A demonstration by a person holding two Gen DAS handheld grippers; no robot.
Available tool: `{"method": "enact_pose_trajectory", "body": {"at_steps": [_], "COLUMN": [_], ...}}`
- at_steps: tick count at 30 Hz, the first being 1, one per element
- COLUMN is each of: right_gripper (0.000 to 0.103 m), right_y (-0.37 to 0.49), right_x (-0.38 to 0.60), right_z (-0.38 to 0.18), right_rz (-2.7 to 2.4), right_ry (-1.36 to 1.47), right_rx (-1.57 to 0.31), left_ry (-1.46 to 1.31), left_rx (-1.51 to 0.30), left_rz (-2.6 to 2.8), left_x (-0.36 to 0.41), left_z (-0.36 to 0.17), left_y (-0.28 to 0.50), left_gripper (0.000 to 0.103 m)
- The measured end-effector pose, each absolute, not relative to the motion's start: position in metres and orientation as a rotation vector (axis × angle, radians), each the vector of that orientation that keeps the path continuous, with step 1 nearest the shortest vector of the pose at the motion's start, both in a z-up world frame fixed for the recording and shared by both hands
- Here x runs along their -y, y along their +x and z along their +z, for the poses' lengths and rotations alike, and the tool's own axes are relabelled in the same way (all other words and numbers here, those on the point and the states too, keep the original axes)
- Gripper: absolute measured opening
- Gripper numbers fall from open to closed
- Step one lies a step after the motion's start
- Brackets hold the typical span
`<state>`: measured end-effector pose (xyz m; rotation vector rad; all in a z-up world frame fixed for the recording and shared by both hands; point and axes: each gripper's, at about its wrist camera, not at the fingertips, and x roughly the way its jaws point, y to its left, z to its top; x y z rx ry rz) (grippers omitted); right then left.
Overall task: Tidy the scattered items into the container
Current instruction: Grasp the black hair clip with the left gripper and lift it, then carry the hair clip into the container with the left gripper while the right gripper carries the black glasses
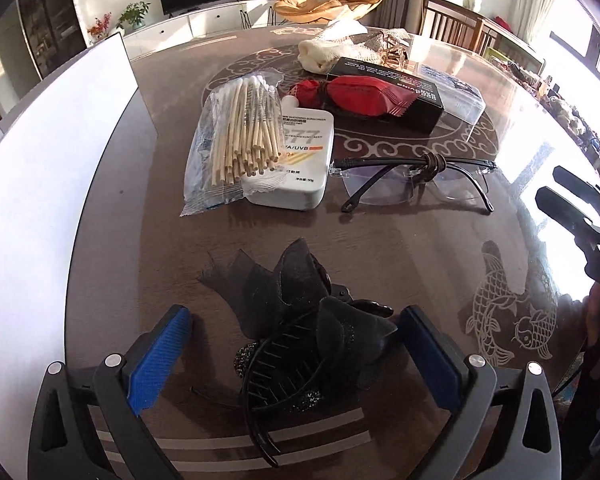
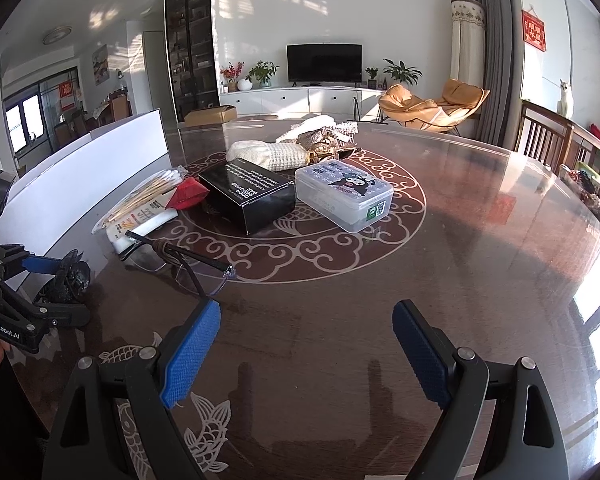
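Left wrist view: the left claw [image 1: 296, 344] is spread wide, its blue pads on either side of a black hair clip [image 1: 300, 320] lying on the table [image 1: 420, 264], not touching it. Beyond lie glasses [image 1: 416, 178], cotton swabs [image 1: 244, 132], a white tube [image 1: 300, 160] and a black box [image 1: 388, 92]. Right wrist view: the right claw [image 2: 306, 354] hangs released over bare table, the white container [image 2: 84, 172] at far left.

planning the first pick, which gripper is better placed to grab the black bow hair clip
Left. The left gripper is open with the black bow hair clip between its fingers; the right gripper is open over bare table.
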<state>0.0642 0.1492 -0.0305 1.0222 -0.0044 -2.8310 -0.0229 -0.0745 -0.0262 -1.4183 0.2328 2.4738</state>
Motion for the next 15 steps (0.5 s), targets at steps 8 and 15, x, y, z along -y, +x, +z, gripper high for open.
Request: {"method": "enact_pose_trajectory", "body": {"at_steps": [8,15], "right_gripper": [0.089,0.089], "right_y": [0.041,-0.004], "right_x": [-0.149,-0.074], "right_z": [-0.023,-0.01], "right_rz": [-2.471,-2.157], "right_ry": [1.041,0.981], "right_rx": [0.045,-0.479], "left_ry": [-1.385,-1.355], "left_rx": [-0.212,-0.139], "left_rz": [2.53,2.567], "left_x": [0.061,0.064], "left_z": [-0.02,-0.02], "left_y": [-0.02,-0.019], "left_gripper": [0.065,0.065]}}
